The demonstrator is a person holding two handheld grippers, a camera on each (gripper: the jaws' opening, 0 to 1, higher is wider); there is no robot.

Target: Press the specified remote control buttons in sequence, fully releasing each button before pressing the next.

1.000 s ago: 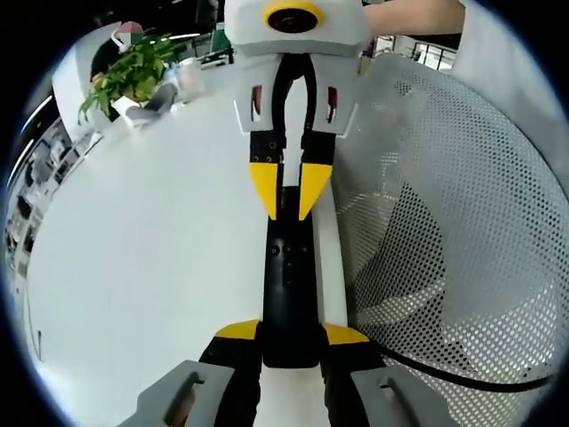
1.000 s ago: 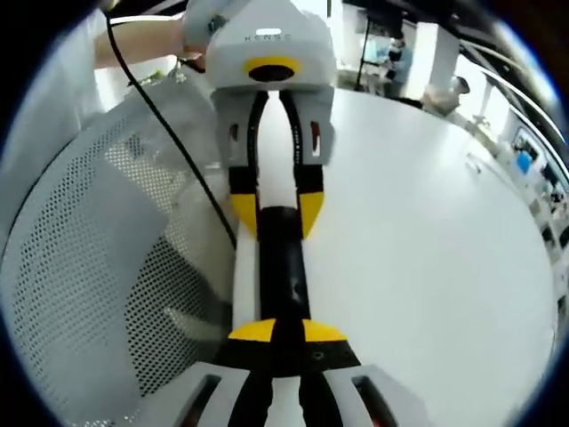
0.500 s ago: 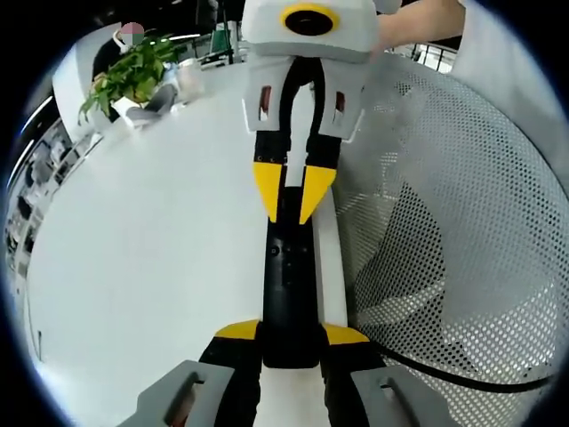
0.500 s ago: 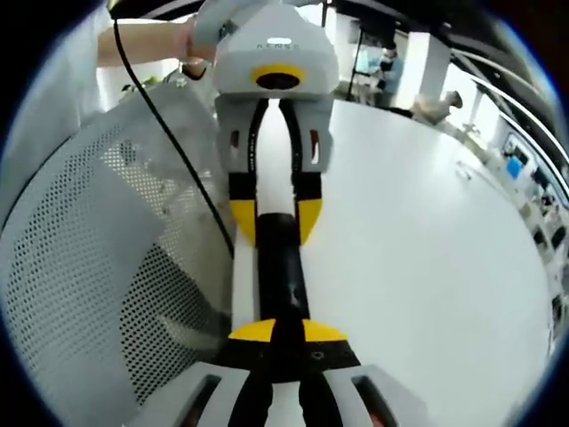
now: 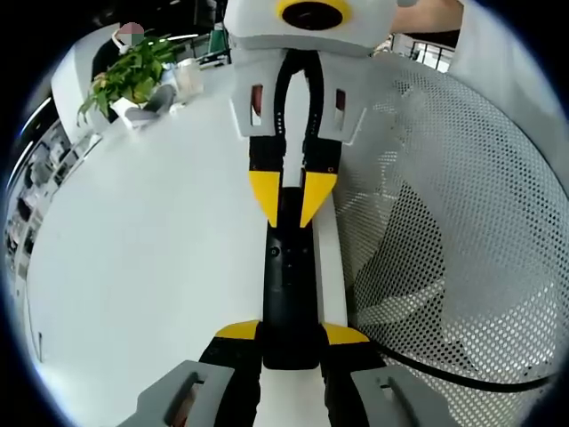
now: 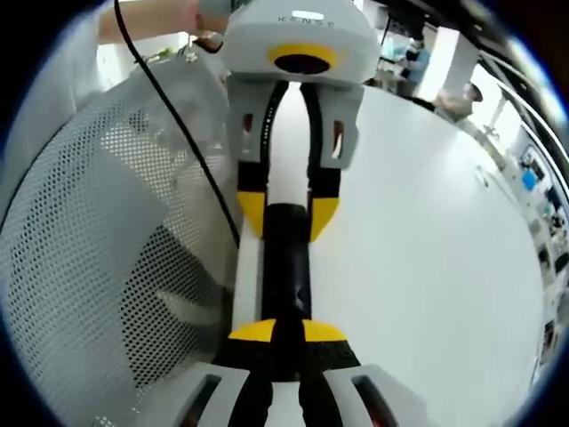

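A long black remote control [image 5: 289, 285] lies along the edge of a white table [image 5: 151, 240]. My left gripper [image 5: 291, 334] is shut on its near end, one yellow-tipped jaw on each side. Facing it, my right gripper [image 5: 291, 209] comes in from the top, its yellow tips closed together to a point on the remote's far part near the buttons. In the right gripper view the right gripper [image 6: 286, 331] sits shut at the bottom with its tips over the remote control [image 6: 286, 267]. The left gripper [image 6: 287, 213] clamps the other end there.
A white perforated mesh chair back [image 5: 453, 222] stands close beside the remote, also visible as the mesh chair back [image 6: 98, 249]. A black cable [image 5: 444, 374] runs across it. A potted plant [image 5: 129, 76] stands at the table's far side. A person's hand [image 6: 191, 18] holds the left gripper.
The right gripper has shifted a little along the remote toward the left gripper, its tips now lower on it. The left gripper still holds the remote in place.
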